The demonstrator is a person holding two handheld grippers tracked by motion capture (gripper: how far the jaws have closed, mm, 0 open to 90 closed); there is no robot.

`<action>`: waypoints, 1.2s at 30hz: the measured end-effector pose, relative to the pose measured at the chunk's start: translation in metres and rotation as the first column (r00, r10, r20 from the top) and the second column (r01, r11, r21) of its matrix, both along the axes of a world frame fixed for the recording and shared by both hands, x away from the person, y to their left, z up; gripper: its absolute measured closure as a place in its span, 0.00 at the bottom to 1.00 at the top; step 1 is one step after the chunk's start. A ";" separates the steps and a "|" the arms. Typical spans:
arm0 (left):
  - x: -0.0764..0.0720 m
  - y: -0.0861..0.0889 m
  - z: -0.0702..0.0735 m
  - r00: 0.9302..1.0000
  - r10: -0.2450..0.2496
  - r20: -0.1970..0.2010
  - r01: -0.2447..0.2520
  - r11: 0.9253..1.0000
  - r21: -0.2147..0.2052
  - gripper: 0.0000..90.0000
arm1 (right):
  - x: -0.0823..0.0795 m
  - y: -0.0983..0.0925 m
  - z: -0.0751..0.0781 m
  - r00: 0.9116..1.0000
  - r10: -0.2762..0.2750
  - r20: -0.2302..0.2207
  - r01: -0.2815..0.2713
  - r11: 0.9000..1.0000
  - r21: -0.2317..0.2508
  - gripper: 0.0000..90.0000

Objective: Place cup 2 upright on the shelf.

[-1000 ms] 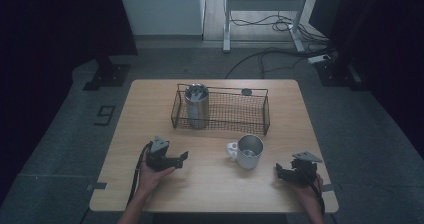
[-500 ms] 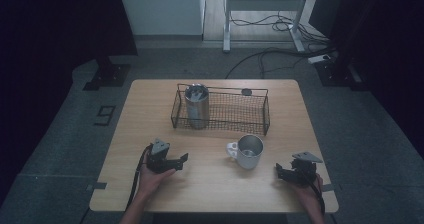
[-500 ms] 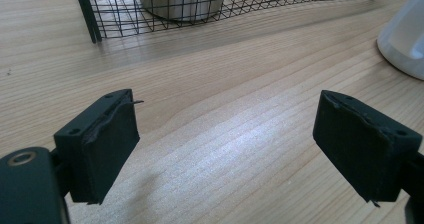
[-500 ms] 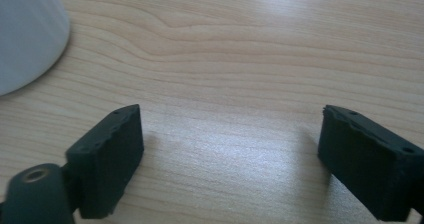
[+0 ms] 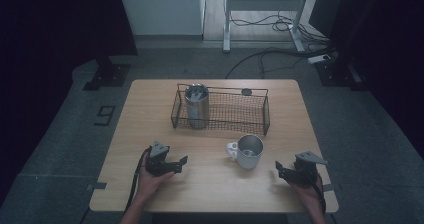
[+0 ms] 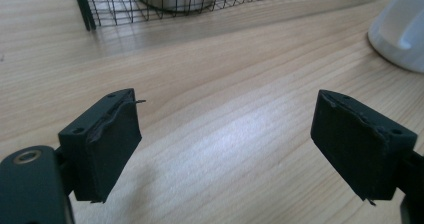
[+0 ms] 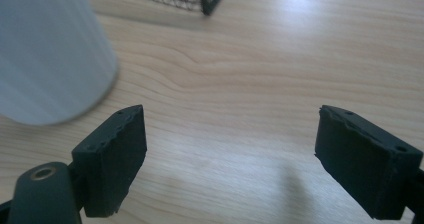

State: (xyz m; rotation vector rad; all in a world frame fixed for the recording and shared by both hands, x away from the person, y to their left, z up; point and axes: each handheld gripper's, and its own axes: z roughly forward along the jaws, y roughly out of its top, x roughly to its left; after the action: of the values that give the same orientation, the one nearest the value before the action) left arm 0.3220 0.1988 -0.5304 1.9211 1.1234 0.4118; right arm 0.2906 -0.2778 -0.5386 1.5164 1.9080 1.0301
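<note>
A shiny metal mug (image 5: 248,151) with a white handle stands on the wooden table (image 5: 150,109), in front of a black wire basket (image 5: 235,115). A steel tumbler (image 5: 196,105) stands upright in the basket's left end. My left gripper (image 5: 180,163) rests at the front left and points right toward the mug. Its jaws have just been closing and still stand apart with nothing between them (image 6: 225,144). The mug (image 6: 400,29) lies to its far right. My right gripper (image 5: 280,169) is open at the front right, with the mug (image 7: 45,54) just beyond its left jaw.
A small dark object (image 5: 246,91) lies on the table behind the basket. Bare wood lies between the two grippers. Around the table are dark floor, cables and a metal stand (image 5: 260,4) at the back.
The left gripper's jaws look slightly narrower than a second ago. Both hands, the mug and the basket stay where they were.
</note>
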 end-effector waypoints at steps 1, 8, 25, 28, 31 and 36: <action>0.000 0.001 0.000 1.000 -0.001 -0.002 0.001 1.000 0.000 0.14 | 0.000 0.002 0.002 1.000 0.008 0.004 -0.008 1.000 0.010 0.14; -0.001 0.003 -0.001 1.000 0.002 -0.003 -0.002 1.000 -0.006 0.14 | -0.002 0.014 0.012 0.998 0.051 0.029 -0.052 0.998 0.038 0.14; -0.004 0.006 -0.002 1.000 -0.003 -0.023 0.002 1.000 -0.015 0.14 | -0.005 0.037 0.030 0.986 0.143 0.083 -0.149 0.987 0.059 0.13; -0.005 0.005 -0.002 1.000 -0.005 -0.024 0.005 1.000 -0.014 0.14 | -0.004 0.041 0.031 0.985 0.151 0.082 -0.156 0.986 0.057 0.12; -0.005 0.005 -0.002 1.000 -0.005 -0.025 0.005 1.000 -0.012 0.14 | -0.001 0.045 0.031 0.984 0.159 0.081 -0.164 0.985 0.059 0.11; -0.004 0.006 -0.002 1.000 0.003 -0.029 -0.003 1.000 -0.005 0.14 | 0.003 0.050 0.032 0.983 0.166 0.076 -0.170 0.984 0.051 0.08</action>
State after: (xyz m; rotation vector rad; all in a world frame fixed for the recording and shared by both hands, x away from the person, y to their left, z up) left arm 0.3177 0.2053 -0.5324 1.9271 1.1449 0.3832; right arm 0.2938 -0.2275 -0.5064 1.3475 1.9992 1.2054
